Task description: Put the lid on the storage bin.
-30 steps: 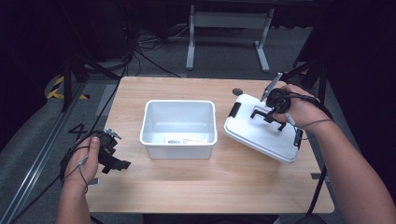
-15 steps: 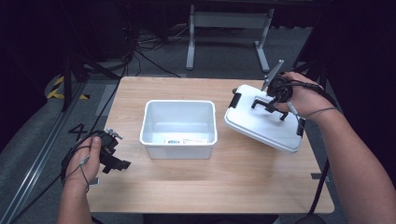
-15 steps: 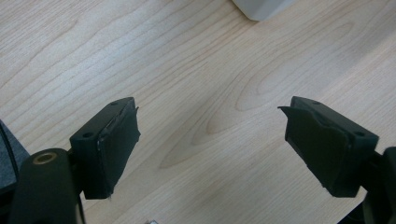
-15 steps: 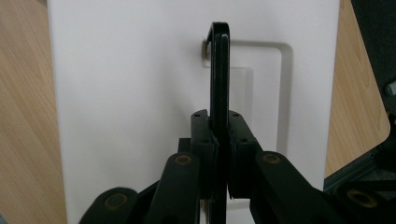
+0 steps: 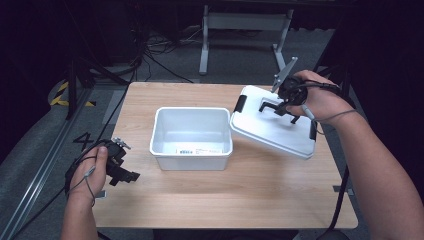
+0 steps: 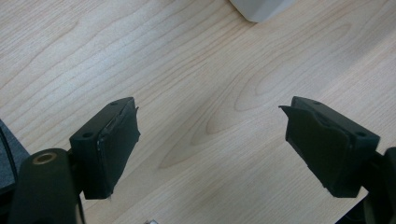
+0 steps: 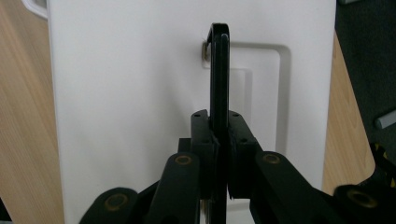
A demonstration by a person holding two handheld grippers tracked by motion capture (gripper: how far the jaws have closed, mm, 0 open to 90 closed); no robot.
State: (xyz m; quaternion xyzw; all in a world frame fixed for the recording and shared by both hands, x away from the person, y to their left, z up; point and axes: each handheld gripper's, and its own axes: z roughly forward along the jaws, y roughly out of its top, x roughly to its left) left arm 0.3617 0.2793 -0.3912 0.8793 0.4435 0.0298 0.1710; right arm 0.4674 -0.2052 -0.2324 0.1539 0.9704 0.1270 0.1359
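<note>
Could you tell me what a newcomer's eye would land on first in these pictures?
Most striking is the white lid, tilted above the right side of the wooden table, the right gripper clamped on its black handle. Next comes the open white bin at the table's centre, its left neighbour. The left gripper waits open near the table's left edge.

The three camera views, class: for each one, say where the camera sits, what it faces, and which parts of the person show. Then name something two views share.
High view: fixed above the person's side, facing forward and down on the table; both forearms, left gripper and right gripper show.
Left gripper view: rides the left gripper, facing bare wood between open jaws.
Right gripper view: rides the right gripper, facing the white lid; jaws shut on its black handle.
Shared: high view and right gripper view both show the lid.
</note>
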